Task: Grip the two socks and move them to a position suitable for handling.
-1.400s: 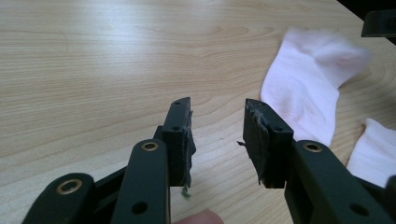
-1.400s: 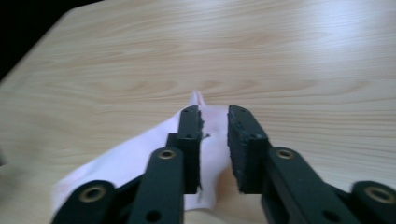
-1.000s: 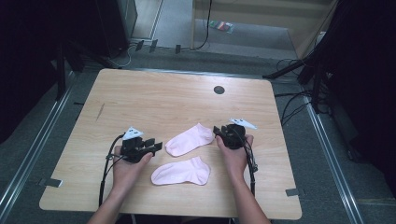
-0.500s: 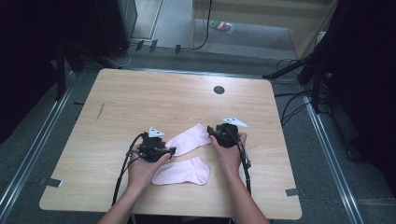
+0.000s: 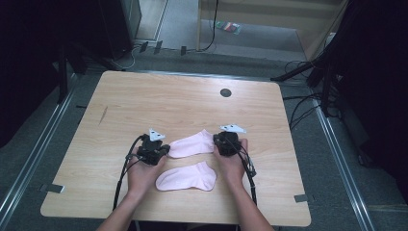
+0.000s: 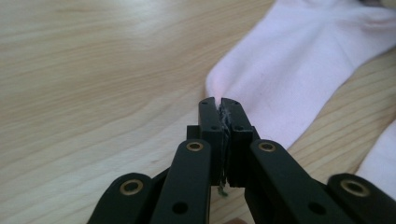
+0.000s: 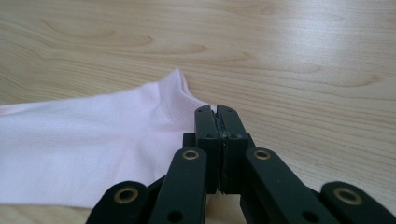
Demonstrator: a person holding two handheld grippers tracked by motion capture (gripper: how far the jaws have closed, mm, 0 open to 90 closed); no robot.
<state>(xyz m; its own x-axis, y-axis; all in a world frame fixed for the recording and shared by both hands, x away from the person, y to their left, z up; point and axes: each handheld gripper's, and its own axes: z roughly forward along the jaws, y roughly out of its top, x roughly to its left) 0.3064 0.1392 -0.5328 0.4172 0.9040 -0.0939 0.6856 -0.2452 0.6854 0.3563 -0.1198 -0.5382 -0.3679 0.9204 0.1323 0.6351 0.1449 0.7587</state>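
Observation:
Two pink socks lie on the wooden table (image 5: pixel 144 103). The upper sock (image 5: pixel 192 144) stretches flat between my two grippers. My left gripper (image 5: pixel 166 150) is at its toe end, jaws pressed together at the toe edge (image 6: pixel 218 101); the sock (image 6: pixel 299 70) spreads out beyond them. At the cuff end my right gripper (image 5: pixel 215 142) is shut, and the cuff of the sock (image 7: pixel 84 144) runs into its closed tips (image 7: pixel 218 109). The lower sock (image 5: pixel 185 177) lies loose between the person's forearms and appears at the edge of the left gripper view (image 6: pixel 380 163).
A small dark round hole (image 5: pixel 225 92) sits near the table's far edge. Cables trail from both grippers toward the near edge. Dark equipment and floor cables surround the table.
My left gripper came in from the left to the upper sock's toe. My right gripper shifted slightly left at the cuff. The upper sock has slid a little leftward with both.

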